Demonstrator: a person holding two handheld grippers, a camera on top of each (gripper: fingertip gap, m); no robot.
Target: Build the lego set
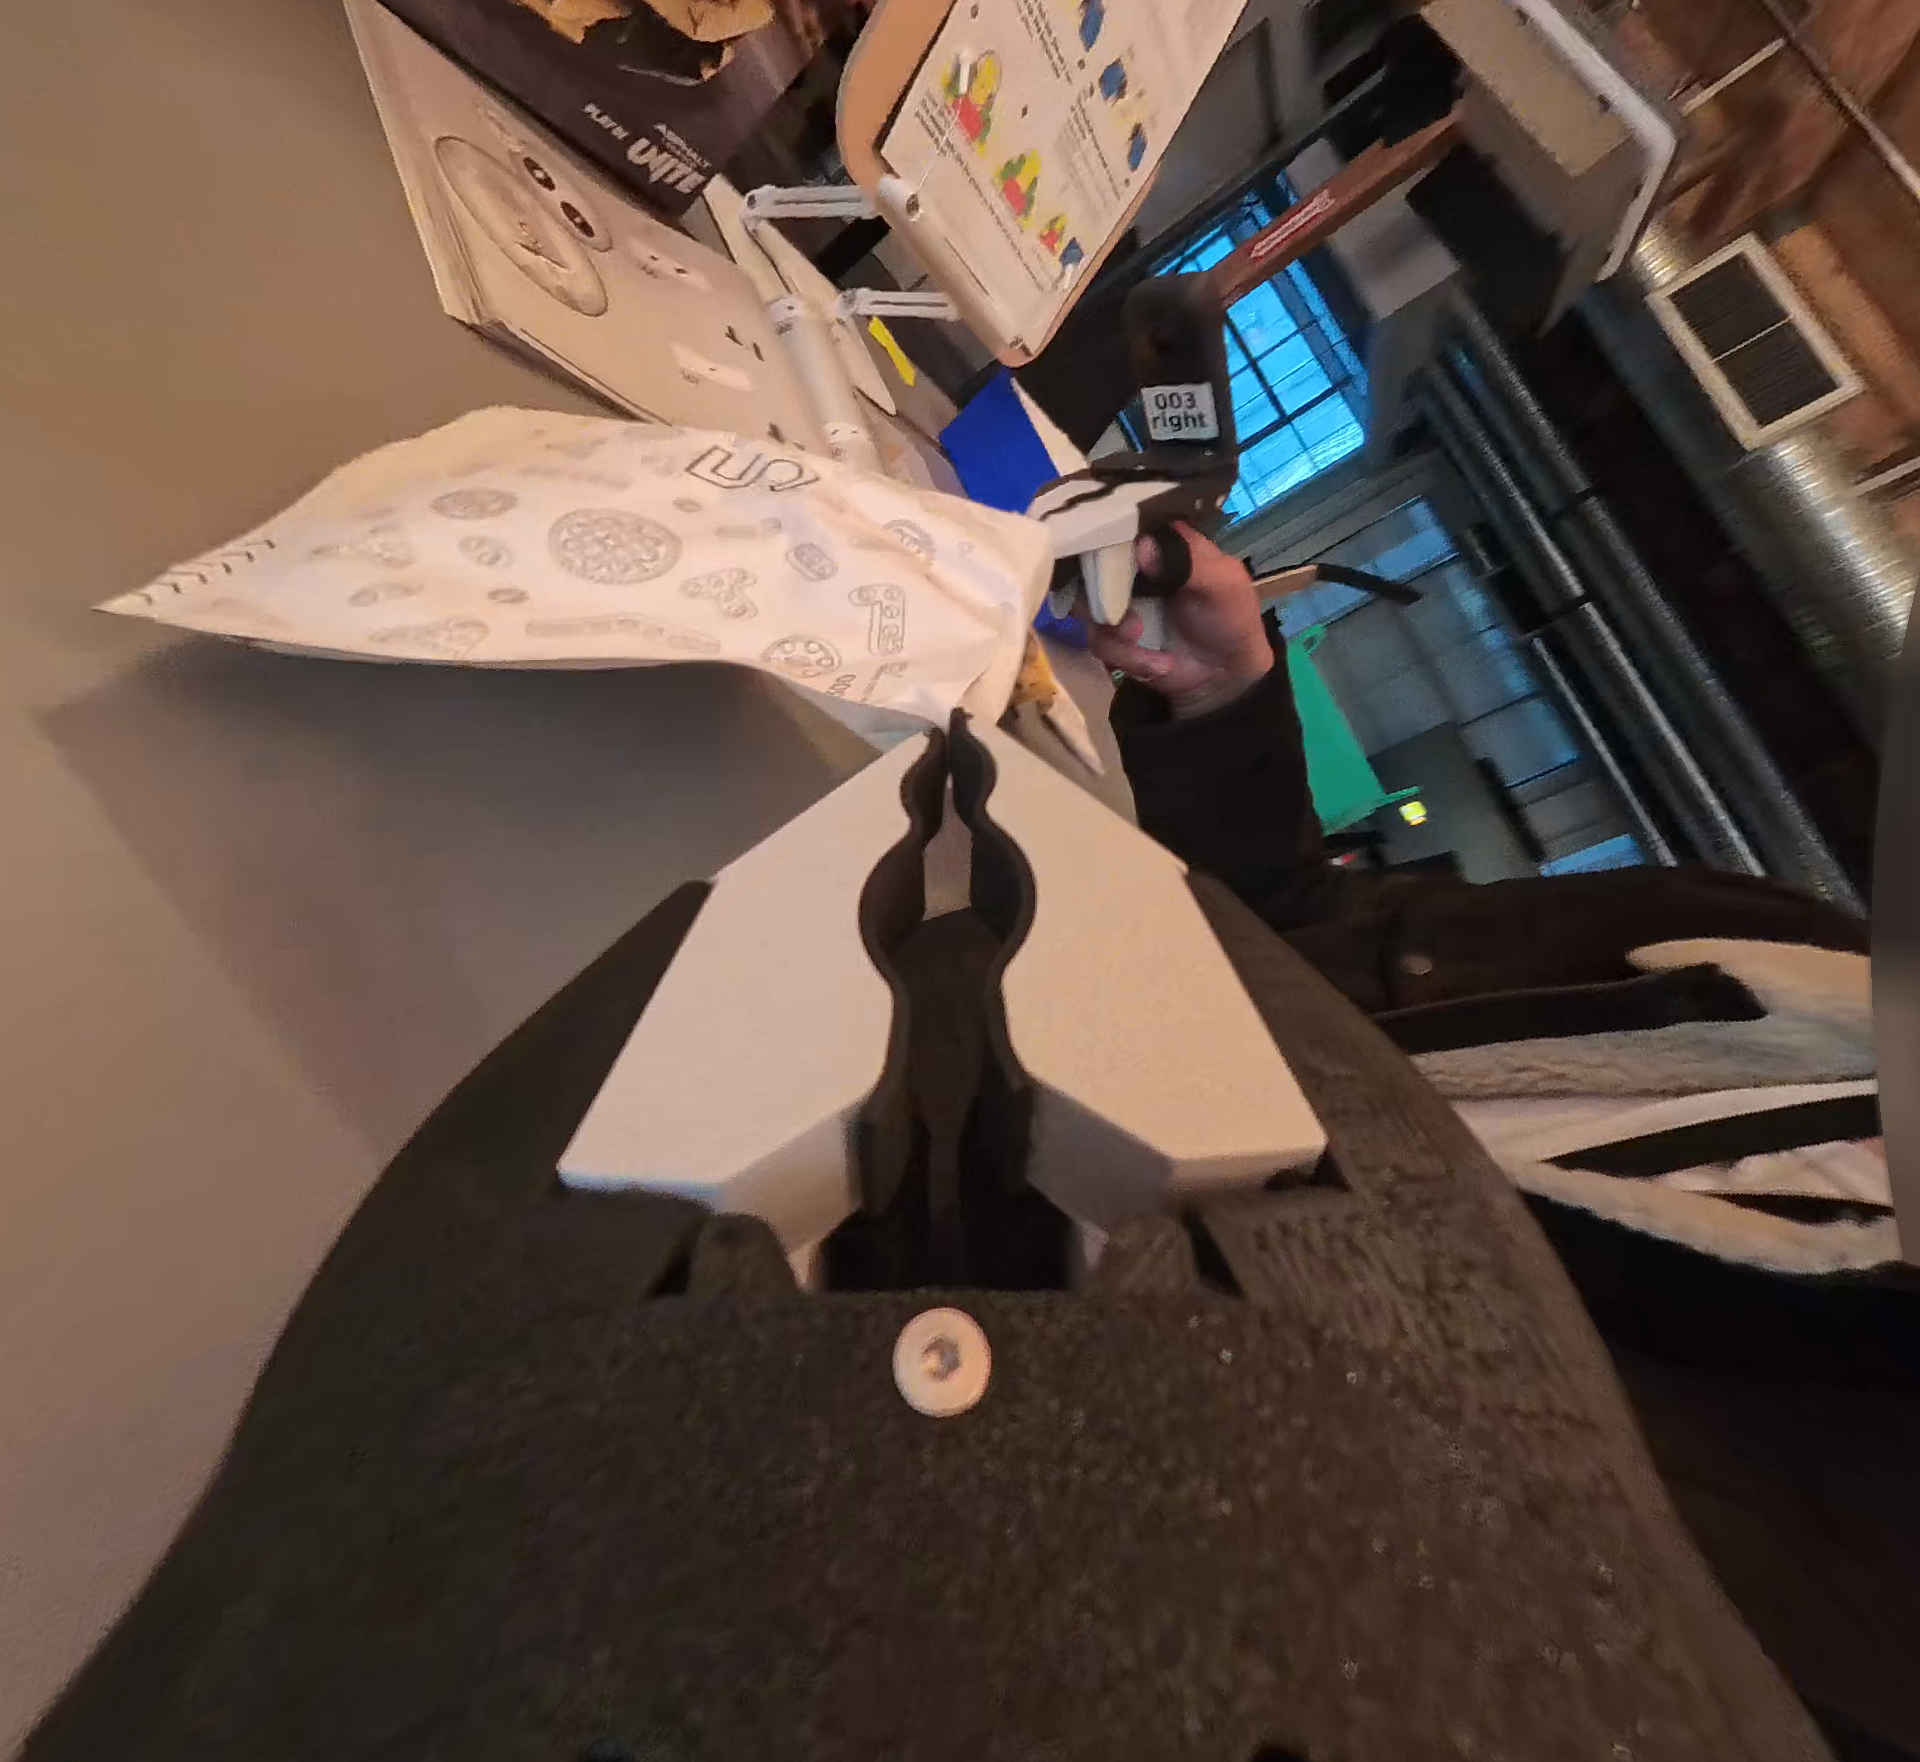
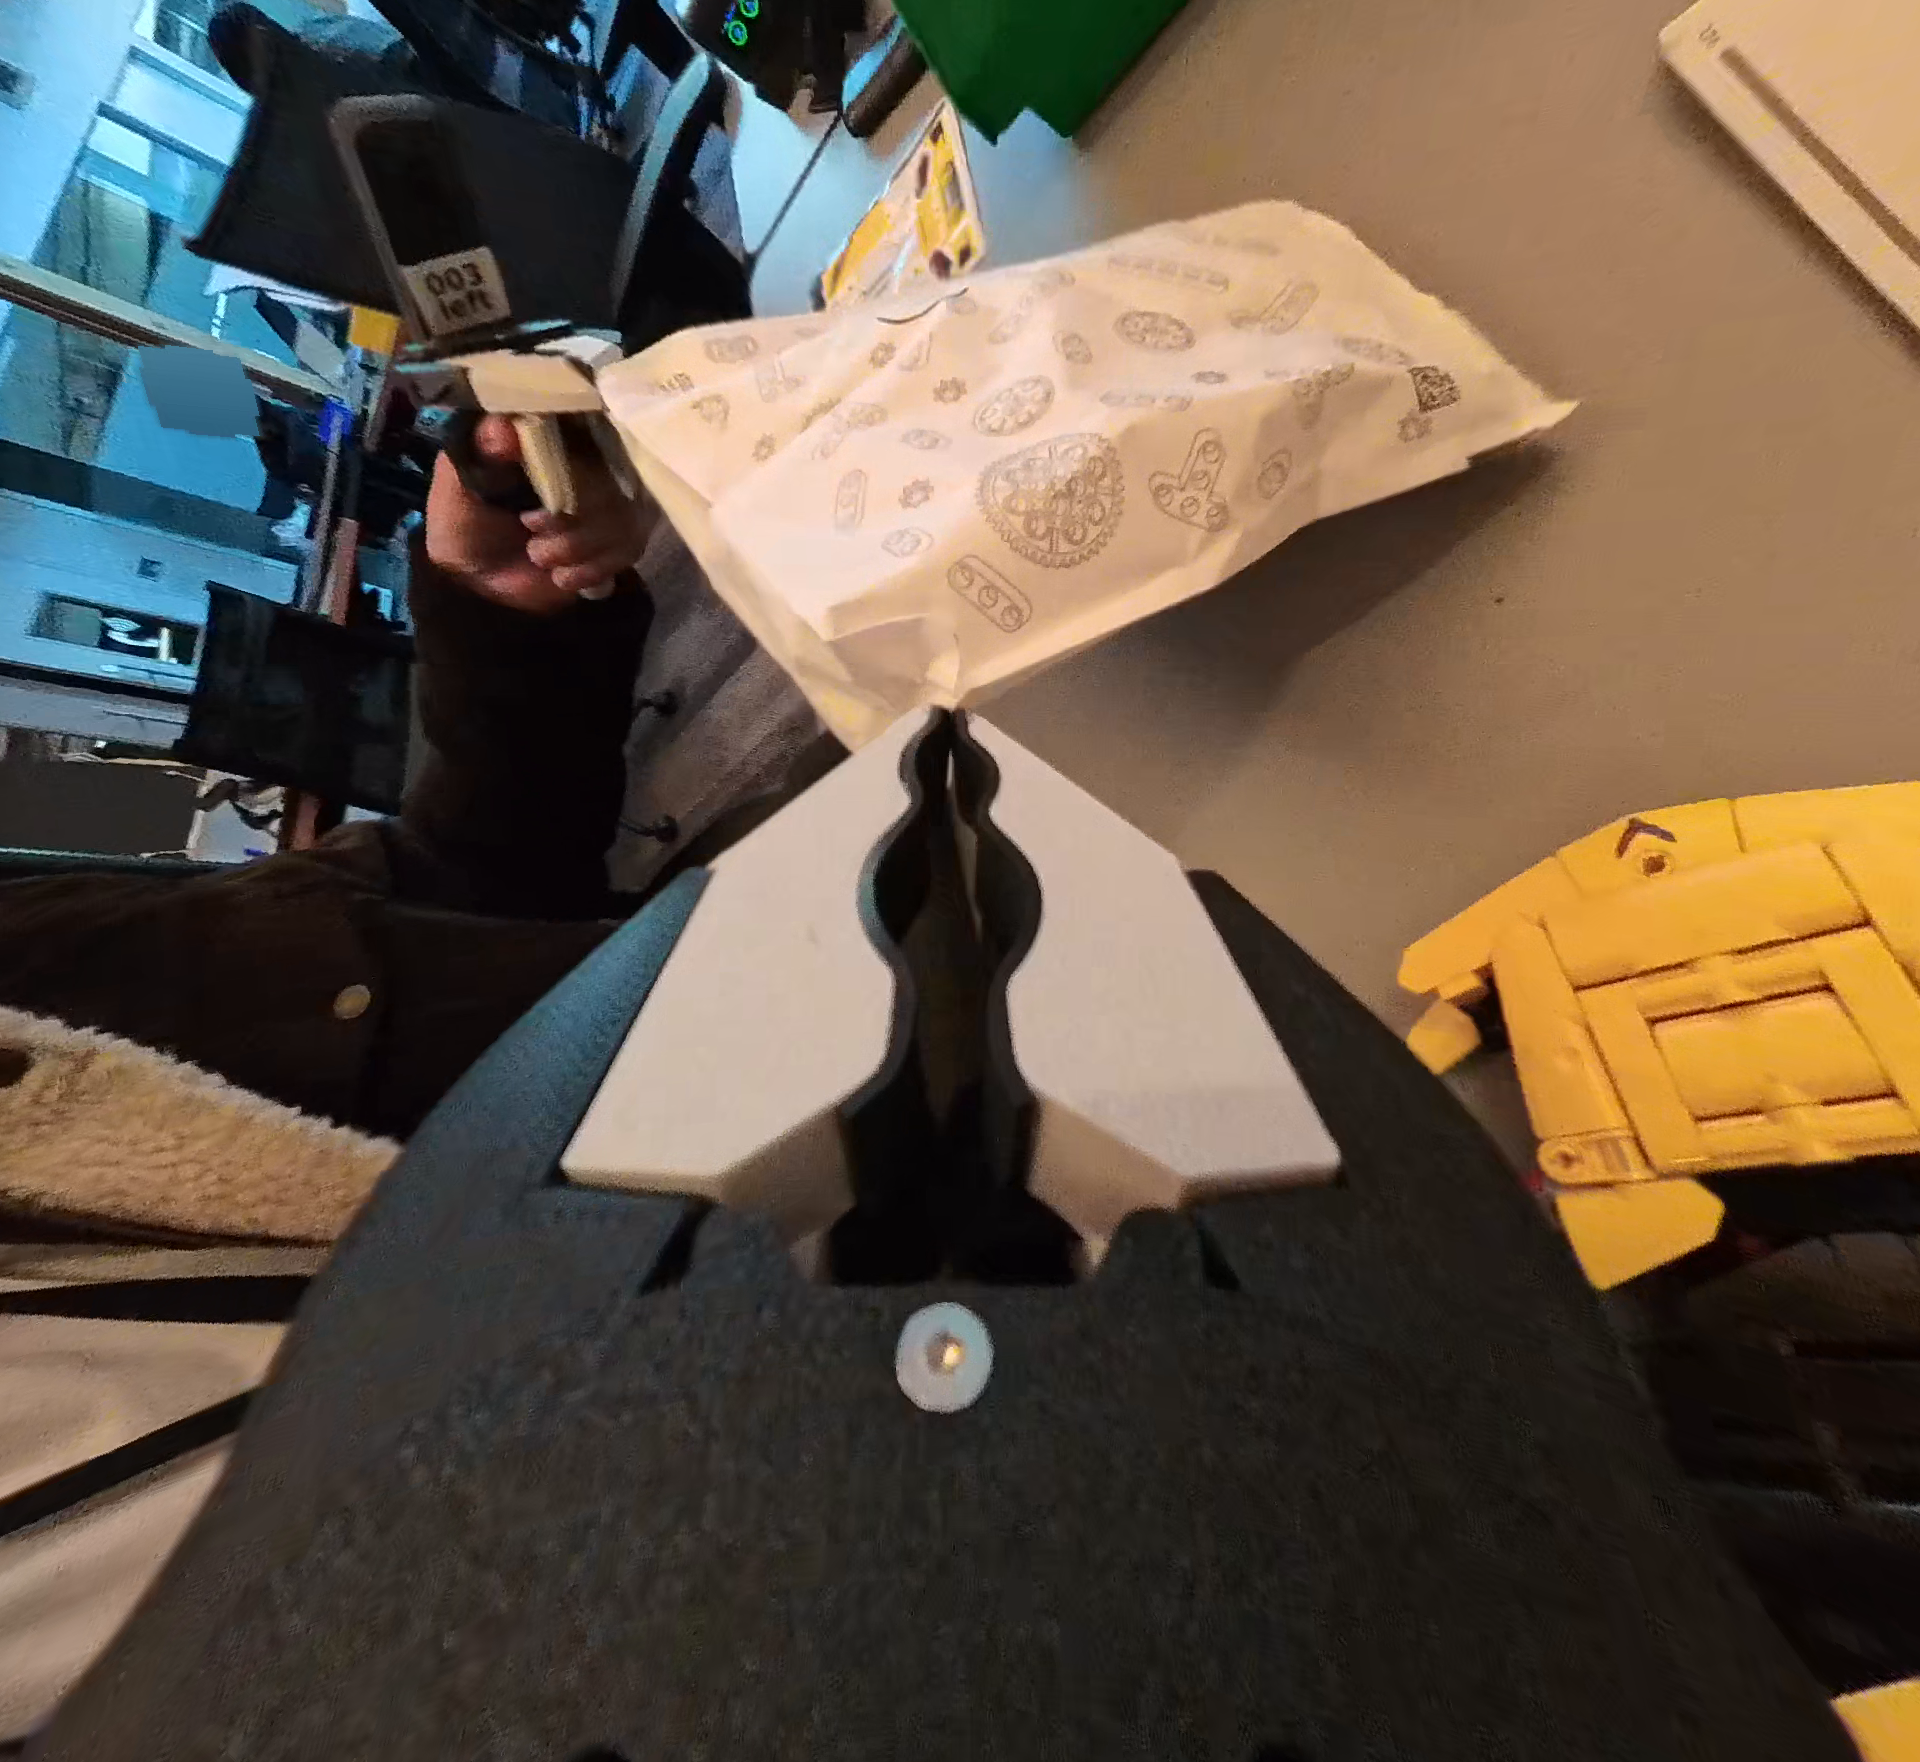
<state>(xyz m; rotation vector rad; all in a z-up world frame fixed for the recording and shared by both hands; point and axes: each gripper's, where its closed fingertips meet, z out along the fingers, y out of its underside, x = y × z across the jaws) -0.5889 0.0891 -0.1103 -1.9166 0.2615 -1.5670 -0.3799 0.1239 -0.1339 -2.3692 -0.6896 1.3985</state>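
Grey desk (image 2: pixel 1558 777) below: both tongs, left (image 1: pixel 958 725) and right (image 2: pixel 948 720), clamp opposite corners of the white printed paper parts bag (image 2: pixel 1039 465), long axis trailing toward 3 o'clock, yellow model (image 2: pixel 1714 1016) at 4.

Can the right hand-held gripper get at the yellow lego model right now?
Probably not yet: the right hand-held gripper is shut on the paper bag, shared with the left hand-held gripper. The path to the yellow lego model looks open.
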